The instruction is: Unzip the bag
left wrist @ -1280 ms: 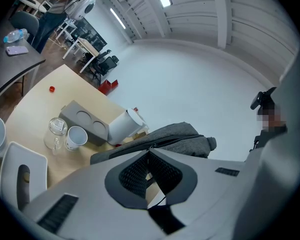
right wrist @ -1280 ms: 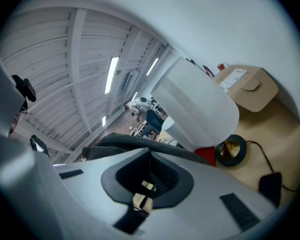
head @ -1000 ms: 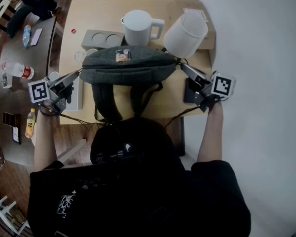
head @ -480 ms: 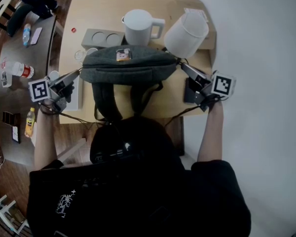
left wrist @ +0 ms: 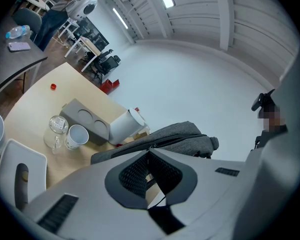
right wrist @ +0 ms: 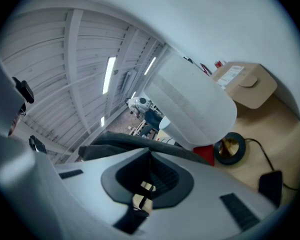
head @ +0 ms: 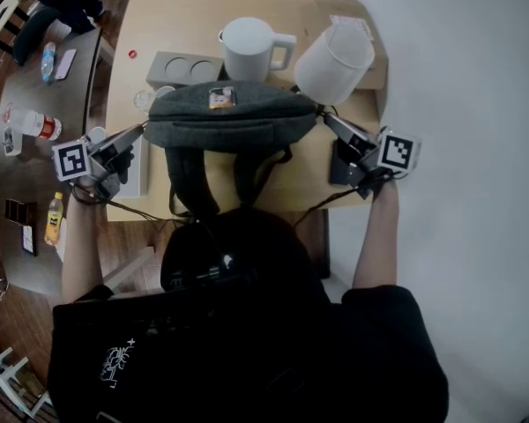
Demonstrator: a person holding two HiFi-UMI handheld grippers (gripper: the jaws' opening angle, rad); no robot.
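Note:
A grey fabric bag [head: 220,117] lies across the wooden table [head: 172,25], its two straps [head: 189,183] hanging over the near edge. My left gripper [head: 142,130] is shut at the bag's tapered left end. In the left gripper view its jaws [left wrist: 149,149] meet right at the bag's [left wrist: 175,136] zip line. My right gripper [head: 323,115] is shut at the bag's right end. In the right gripper view it [right wrist: 150,152] closes against the dark fabric [right wrist: 115,141]. Exactly which part each one pinches is hidden by the jaws.
Behind the bag stand a white jug [head: 247,49], a white lampshade [head: 333,60] and a grey two-hole tray [head: 183,67], with a glass [head: 143,100] beside it. A black box [head: 339,161] sits under the right gripper. A side table [head: 35,77] with bottles stands at the left.

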